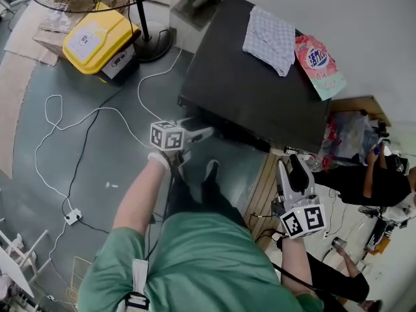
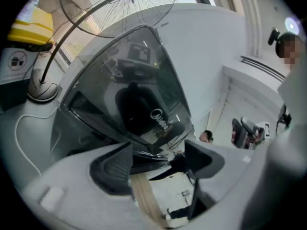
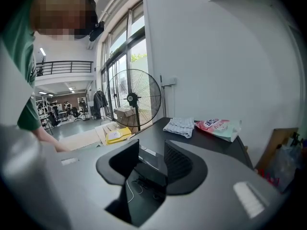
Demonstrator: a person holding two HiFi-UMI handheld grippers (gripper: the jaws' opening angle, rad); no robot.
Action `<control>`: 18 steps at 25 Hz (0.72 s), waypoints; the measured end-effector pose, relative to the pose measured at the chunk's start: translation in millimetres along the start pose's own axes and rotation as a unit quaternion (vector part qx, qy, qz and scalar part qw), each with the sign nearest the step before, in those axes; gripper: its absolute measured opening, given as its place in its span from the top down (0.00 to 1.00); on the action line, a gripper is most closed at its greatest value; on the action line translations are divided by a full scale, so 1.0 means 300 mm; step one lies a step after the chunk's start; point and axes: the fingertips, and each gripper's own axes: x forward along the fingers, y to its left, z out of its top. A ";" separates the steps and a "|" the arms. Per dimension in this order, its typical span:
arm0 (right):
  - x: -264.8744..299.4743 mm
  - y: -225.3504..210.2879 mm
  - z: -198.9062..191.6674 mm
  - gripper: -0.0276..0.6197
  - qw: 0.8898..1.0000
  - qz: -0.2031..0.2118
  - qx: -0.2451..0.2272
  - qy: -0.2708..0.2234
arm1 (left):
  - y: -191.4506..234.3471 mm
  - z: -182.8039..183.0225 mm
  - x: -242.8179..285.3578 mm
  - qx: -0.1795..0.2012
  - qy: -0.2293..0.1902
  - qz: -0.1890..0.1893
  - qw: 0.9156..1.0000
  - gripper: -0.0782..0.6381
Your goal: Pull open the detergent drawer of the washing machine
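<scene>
The black washing machine point(image 1: 253, 83) stands against the white wall and I look down on its top. My left gripper point(image 1: 208, 132) is at the left end of its front top edge, jaws open. In the left gripper view the glossy black front with a white logo point(image 2: 160, 120) fills the space ahead, and a dark ledge of it point(image 2: 148, 159) lies between the spread pads without either pad pressing on it. I cannot make out the drawer's outline. My right gripper point(image 1: 289, 168) hangs off the machine's right front corner, open and empty point(image 3: 151, 164).
A checked cloth point(image 1: 270, 39) and a pink detergent bag point(image 1: 318, 64) lie on the machine's top. A yellow box point(image 1: 97, 38), a fan's base point(image 1: 153, 44) and white cables point(image 1: 65, 129) are on the floor to the left. A seated person point(image 1: 383, 181) is at the right.
</scene>
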 end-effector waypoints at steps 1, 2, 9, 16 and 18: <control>-0.002 0.003 -0.003 0.70 1.000 0.000 0.001 0.001 | 0.007 -0.004 -0.002 -0.003 0.000 0.001 1.000 0.42; -0.004 0.003 -0.007 0.70 1.000 -0.001 0.002 0.002 | 0.011 -0.006 -0.002 -0.005 0.000 0.000 1.000 0.42; -0.013 -0.006 -0.034 0.70 1.000 -0.009 0.007 0.012 | 0.005 0.000 0.061 -0.007 0.005 -0.021 1.000 0.41; -0.014 -0.013 -0.071 0.70 1.000 -0.008 0.015 0.019 | 0.000 0.032 0.106 -0.014 -0.001 -0.049 0.999 0.40; -0.016 -0.016 -0.081 0.70 1.000 -0.006 0.019 0.021 | -0.005 0.036 0.109 -0.025 -0.007 -0.058 0.998 0.40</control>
